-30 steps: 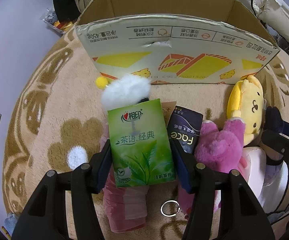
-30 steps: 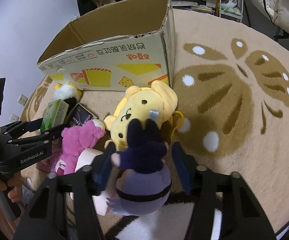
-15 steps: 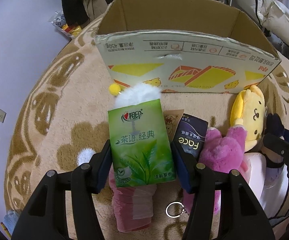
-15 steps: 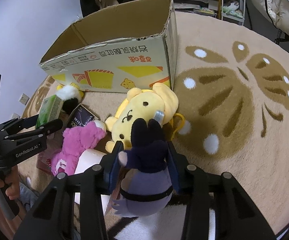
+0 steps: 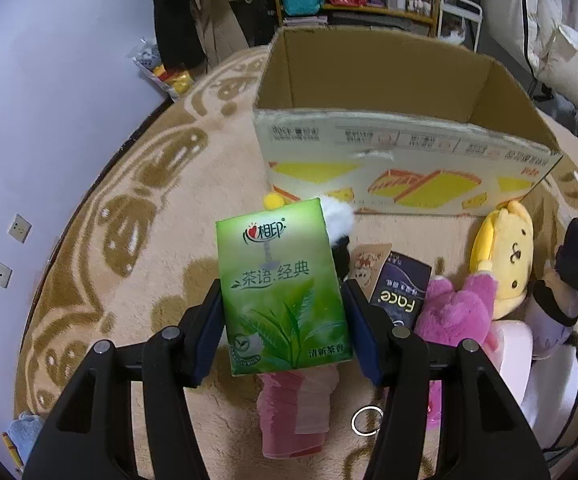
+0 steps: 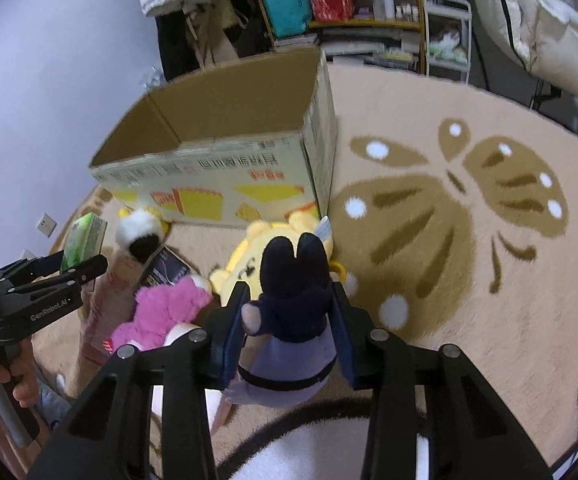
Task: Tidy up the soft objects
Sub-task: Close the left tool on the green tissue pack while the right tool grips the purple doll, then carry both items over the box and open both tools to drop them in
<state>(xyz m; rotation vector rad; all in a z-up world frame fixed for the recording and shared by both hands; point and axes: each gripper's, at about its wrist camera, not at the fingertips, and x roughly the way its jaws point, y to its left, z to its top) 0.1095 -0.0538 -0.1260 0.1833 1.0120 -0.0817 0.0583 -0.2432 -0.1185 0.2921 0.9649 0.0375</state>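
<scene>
My left gripper [image 5: 283, 320] is shut on a green tissue pack [image 5: 277, 256], held upright above the rug; the same pack [image 6: 83, 240] shows at the left of the right wrist view. My right gripper [image 6: 289, 296] has a navy and lilac plush toy [image 6: 293, 264] between its pads, and its jaws are still closing on the soft body. An open, empty cardboard box [image 5: 389, 148] stands on the rug just beyond both. On the rug between them lie a yellow plush [image 5: 509, 256], a pink plush [image 5: 457, 312], a dark tissue packet [image 5: 401, 292] and a white-and-black fluffy toy [image 5: 339, 220].
A pink wrapped pack [image 5: 297, 412] and a metal ring [image 5: 365, 420] lie under my left gripper. The beige patterned rug [image 6: 469, 260] stretches to the right. Shelves [image 6: 349, 12] and hanging clothes stand behind the box, and a wall runs along the left.
Both grippers have risen, carrying the tissue pack and the navy plush off the rug. The right jaws have narrowed onto the plush. More of the box's inside shows.
</scene>
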